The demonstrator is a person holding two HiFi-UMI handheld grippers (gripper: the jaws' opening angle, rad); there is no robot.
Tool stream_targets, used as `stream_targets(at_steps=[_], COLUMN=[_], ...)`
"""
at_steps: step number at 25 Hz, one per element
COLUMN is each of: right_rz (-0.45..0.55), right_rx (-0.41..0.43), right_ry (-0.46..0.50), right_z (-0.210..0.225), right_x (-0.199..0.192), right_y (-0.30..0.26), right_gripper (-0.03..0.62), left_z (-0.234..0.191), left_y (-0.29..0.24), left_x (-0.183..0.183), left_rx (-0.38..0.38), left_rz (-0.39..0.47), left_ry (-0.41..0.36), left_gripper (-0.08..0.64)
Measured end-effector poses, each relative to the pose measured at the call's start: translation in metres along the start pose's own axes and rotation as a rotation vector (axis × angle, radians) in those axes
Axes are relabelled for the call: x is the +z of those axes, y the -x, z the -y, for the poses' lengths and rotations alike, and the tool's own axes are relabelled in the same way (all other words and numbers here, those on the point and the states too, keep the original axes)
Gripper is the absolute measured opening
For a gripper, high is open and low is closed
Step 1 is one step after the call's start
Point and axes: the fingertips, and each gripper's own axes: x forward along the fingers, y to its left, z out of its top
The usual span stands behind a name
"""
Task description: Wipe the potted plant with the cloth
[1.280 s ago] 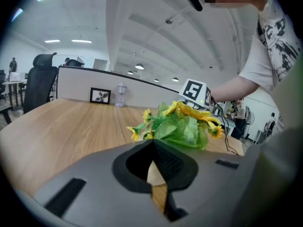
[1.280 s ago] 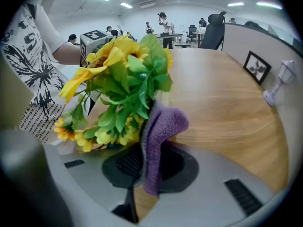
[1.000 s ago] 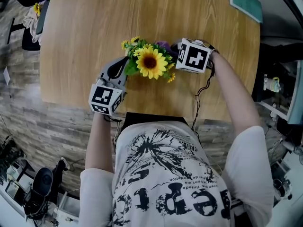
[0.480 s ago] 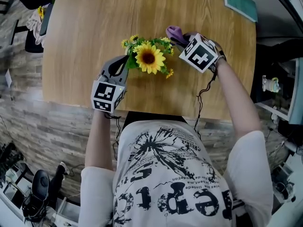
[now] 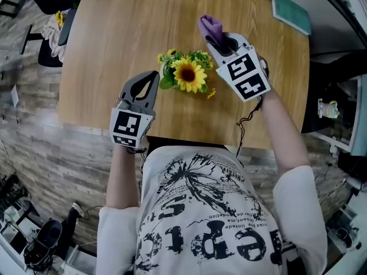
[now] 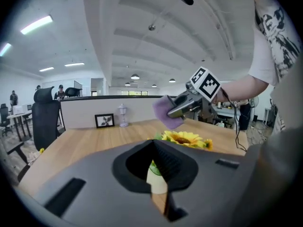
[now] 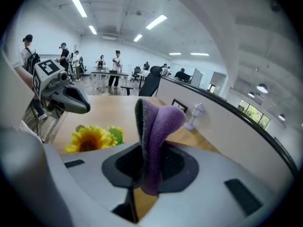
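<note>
A potted plant (image 5: 188, 74) with a big sunflower and small yellow blooms stands on the wooden table (image 5: 114, 33); its cream pot (image 6: 157, 179) peeks through the left gripper's jaws. My left gripper (image 5: 150, 79) is shut and holds nothing, hovering just left of the plant. My right gripper (image 5: 217, 39) is shut on a purple cloth (image 5: 210, 26), raised above and to the right of the flowers. In the right gripper view the cloth (image 7: 154, 126) stands folded up out of the jaws, with the sunflower (image 7: 89, 139) lower left.
A teal book (image 5: 291, 12) lies at the table's far right corner. A small picture frame (image 6: 104, 120) and a little lamp (image 6: 123, 115) stand along the far partition. A chair (image 5: 51, 27) stands off the table's left end.
Both grippers have risen off the plant. The right one swung up and away with the purple cloth, now clear above the flowers; the left one lifted and drew slightly back.
</note>
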Motion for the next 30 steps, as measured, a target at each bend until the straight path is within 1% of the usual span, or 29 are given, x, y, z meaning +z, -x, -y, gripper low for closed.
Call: stream_targets(at_steps=[4, 10, 12, 14, 17, 22, 27, 30], right_rz=[0.111, 0.188, 0.220, 0.235, 0.229, 0.166, 0.083, 0.050], right_rx=[-0.050, -0.152, -0.189, -0.207, -0.201, -0.188, -0.211, -0.192], right_ry=[-0.089, -0.217, -0.251, -0.290, -0.355, -0.396, -0.489, -0.553], right_z=[-0.013, -0.034, -0.040, -0.053, -0.079, -0.120, -0.155, -0.173], right_x=[0.041, 0.078, 0.090, 0.100, 0.110, 0.114, 0.097, 0.086], right_y=[0.008, 0.009, 0.010, 0.008, -0.004, -0.040, -0.076, -0.098], right_gripper=[0.077, 0.077, 0.077, 0.077, 0.077, 0.077, 0.078, 0.078], left_z=[-0.022, -0.060, -0.075, -0.089, -0.110, -0.133, -0.143, -0.145], left_y=[0.011, 0.029, 0.037, 0.044, 0.051, 0.054, 0.059, 0.060], left_x=[0.022, 0.058, 0.069, 0.070, 0.064, 0.050, 0.028, 0.018], left_rx=[-0.003, -0.068, -0.096, -0.131, -0.176, -0.243, -0.334, -0.370], left_rz=[0.073, 0.145, 0.177, 0.194, 0.188, 0.170, 0.140, 0.123], left_ry=[-0.012, -0.056, -0.038, -0.005, 0.009, 0.007, 0.000, -0.017], left_gripper=[0.003, 0.003, 0.003, 0.003, 0.003, 0.003, 0.003, 0.003])
